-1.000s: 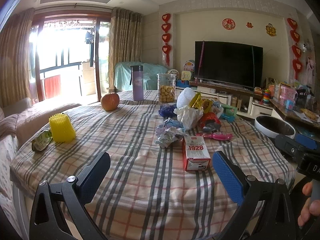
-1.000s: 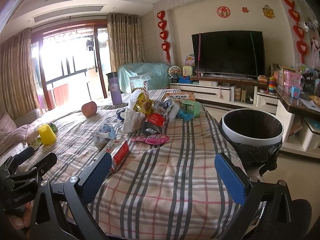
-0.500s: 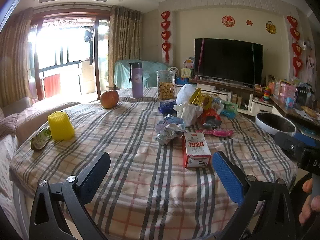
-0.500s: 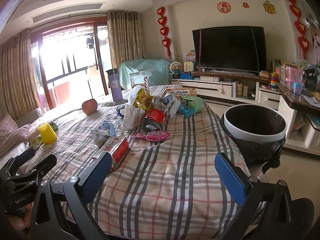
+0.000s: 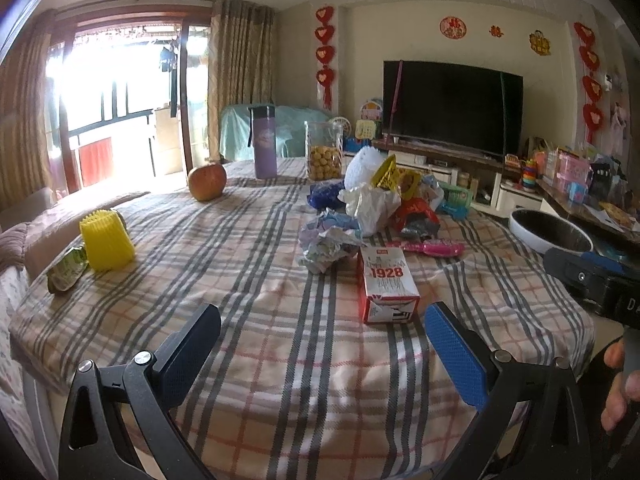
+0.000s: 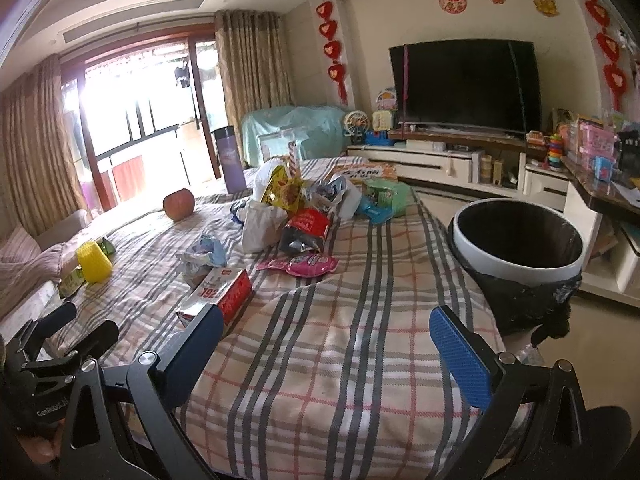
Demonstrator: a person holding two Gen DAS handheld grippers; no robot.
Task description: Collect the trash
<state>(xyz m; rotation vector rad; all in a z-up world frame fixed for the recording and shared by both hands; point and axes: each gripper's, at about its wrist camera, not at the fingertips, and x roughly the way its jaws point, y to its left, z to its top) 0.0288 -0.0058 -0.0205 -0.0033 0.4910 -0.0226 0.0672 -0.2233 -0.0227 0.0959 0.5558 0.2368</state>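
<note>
Both pairs of fingers stand spread wide with nothing between them: the left gripper point(image 5: 320, 348) hovers over the near edge of the plaid tablecloth point(image 5: 248, 264), the right gripper point(image 6: 326, 350) over the same cloth from the other side. From the left wrist view the trash sits at about 1 o'clock — a red-and-white carton point(image 5: 387, 284) marked 1928 lies nearest, just ahead of the blue right finger pad point(image 5: 454, 354), with a crumpled foil wrapper point(image 5: 326, 248) touching its far left corner and a pink packet point(image 5: 434, 247) just beyond at 2 o'clock. Behind them rises a heap of wrappers and bags point(image 5: 386, 200). From the right wrist view the black-lined trash bin point(image 6: 516, 248) stands beside the table at 2 o'clock, open at the top. Farther out on the cloth — well apart from the heap — are a yellow ribbed cup point(image 5: 106, 240) at 10 o'clock, an apple point(image 5: 207, 181), a purple bottle point(image 5: 264, 142) and a jar of snacks point(image 5: 323, 151) at 12 o'clock.
</note>
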